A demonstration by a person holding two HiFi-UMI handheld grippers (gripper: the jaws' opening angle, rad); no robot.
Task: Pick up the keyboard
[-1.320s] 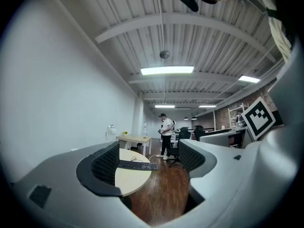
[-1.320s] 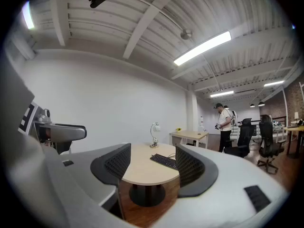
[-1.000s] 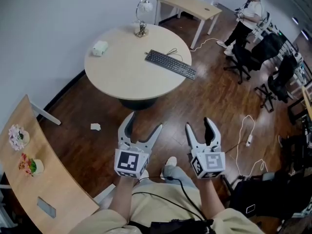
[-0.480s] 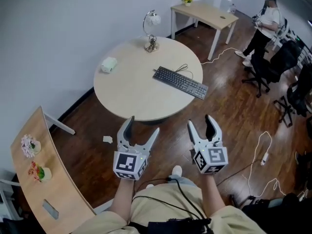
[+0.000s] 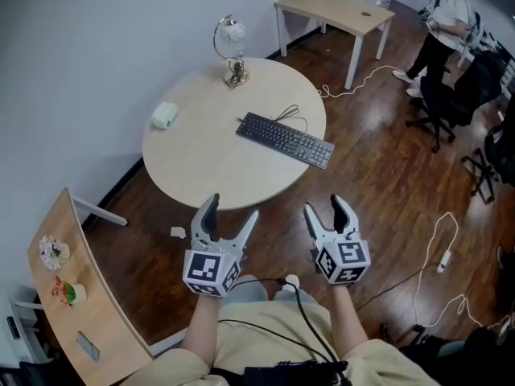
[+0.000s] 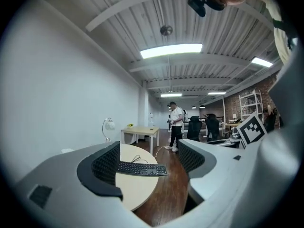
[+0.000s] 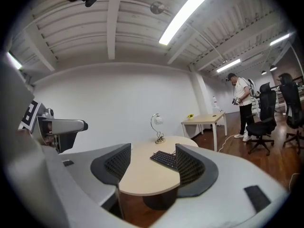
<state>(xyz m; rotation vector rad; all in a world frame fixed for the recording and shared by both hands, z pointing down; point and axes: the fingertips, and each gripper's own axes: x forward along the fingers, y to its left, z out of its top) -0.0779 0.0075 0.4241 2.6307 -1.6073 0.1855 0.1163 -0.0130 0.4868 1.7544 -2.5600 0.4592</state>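
While the left tongs (image 5: 232, 207) and the right tongs (image 5: 324, 205) hover over the floor, short of the round table (image 5: 201, 163), the task is, in my judgement, at its approach step. The left tongs are spread wide with nothing between them; the right tongs are spread and empty too. The keyboard (image 5: 285, 140) lies flat on the table, ahead of both tongs and a little toward the right pair, well apart from them. Its thin cable curls behind it.

The next move calls, I think, for bringing both tongs forward over the table edge, lowering them to the two short ends of the keyboard and closing there. The board is long and thin and could tilt if it is taken from one end alone.

As for containers, two small pots stand on a curved wooden table (image 5: 96, 304) far to the left of the left tongs. The farther pot (image 5: 53, 252) holds pale flowers, and the nearer pot (image 5: 68, 292) holds red and green ones.
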